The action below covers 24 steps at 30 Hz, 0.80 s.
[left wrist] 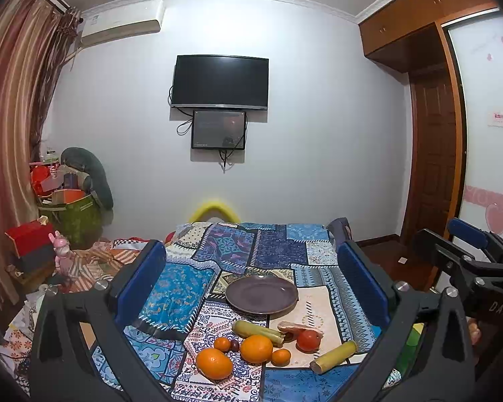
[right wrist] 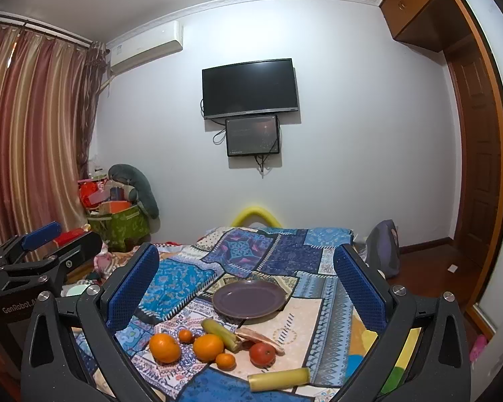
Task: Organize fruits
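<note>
A dark purple plate (left wrist: 261, 294) (right wrist: 248, 299) lies empty on a patchwork blue cloth. In front of it lie two large oranges (left wrist: 214, 363) (left wrist: 256, 348) (right wrist: 164, 347) (right wrist: 208, 347), two small tangerines (left wrist: 222, 344) (left wrist: 281, 357), a red tomato (left wrist: 308, 340) (right wrist: 262, 353), a small dark fruit (left wrist: 234, 345), two yellow-green cane pieces (left wrist: 333, 356) (right wrist: 279, 379) and a pinkish piece (left wrist: 298, 327). My left gripper (left wrist: 256, 281) is open and empty above the fruit. My right gripper (right wrist: 246, 284) is open and empty too.
The cloth (left wrist: 184, 288) covers a bed or table that ends toward the wall. Boxes and a green bin (left wrist: 73, 214) stand at the left by the curtain. A wooden floor and door (left wrist: 432, 167) lie to the right. A TV (left wrist: 220, 82) hangs on the wall.
</note>
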Available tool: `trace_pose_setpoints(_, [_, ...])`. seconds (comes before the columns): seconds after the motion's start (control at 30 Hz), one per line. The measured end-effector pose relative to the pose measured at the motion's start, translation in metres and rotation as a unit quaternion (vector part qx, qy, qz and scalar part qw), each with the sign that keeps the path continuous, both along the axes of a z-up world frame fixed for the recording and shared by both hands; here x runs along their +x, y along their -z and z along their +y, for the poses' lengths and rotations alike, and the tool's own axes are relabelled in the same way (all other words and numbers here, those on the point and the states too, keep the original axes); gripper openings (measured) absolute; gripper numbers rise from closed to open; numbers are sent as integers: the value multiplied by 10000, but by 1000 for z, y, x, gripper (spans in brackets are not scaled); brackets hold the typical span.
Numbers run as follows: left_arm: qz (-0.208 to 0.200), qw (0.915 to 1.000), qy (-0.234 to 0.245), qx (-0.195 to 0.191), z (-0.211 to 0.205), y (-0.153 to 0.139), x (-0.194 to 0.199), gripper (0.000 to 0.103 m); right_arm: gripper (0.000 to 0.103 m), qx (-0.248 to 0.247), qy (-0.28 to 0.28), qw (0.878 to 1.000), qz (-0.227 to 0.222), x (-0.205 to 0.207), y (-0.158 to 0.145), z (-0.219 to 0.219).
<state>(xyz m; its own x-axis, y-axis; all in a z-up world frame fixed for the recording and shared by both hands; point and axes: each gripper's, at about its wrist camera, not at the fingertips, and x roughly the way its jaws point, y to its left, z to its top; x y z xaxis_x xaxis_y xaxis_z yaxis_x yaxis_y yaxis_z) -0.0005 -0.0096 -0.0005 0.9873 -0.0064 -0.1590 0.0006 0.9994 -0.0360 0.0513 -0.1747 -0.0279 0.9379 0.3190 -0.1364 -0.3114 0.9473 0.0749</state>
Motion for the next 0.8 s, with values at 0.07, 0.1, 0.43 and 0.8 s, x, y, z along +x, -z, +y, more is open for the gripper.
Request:
trace_pose_setpoints(0.07, [-8,10000,-6,16,-1,-1,0,103,103,7,-6,10000,2,0,0,-1])
trace_pose_setpoints(0.1, [-10,10000,-3,23,-2,-1,1,103,103,10,-11,10000,3,1,0,-1])
trace_pose_setpoints(0.43, [-44,10000,15,79,-3,-2,-2,103,103,-9,-8,10000,-25,-1,0,-1])
trace_pose_setpoints(0.8, [-47,10000,14,74,-3,-1,-3,103,103,-5,-16,10000,-29,-2,-2,-1])
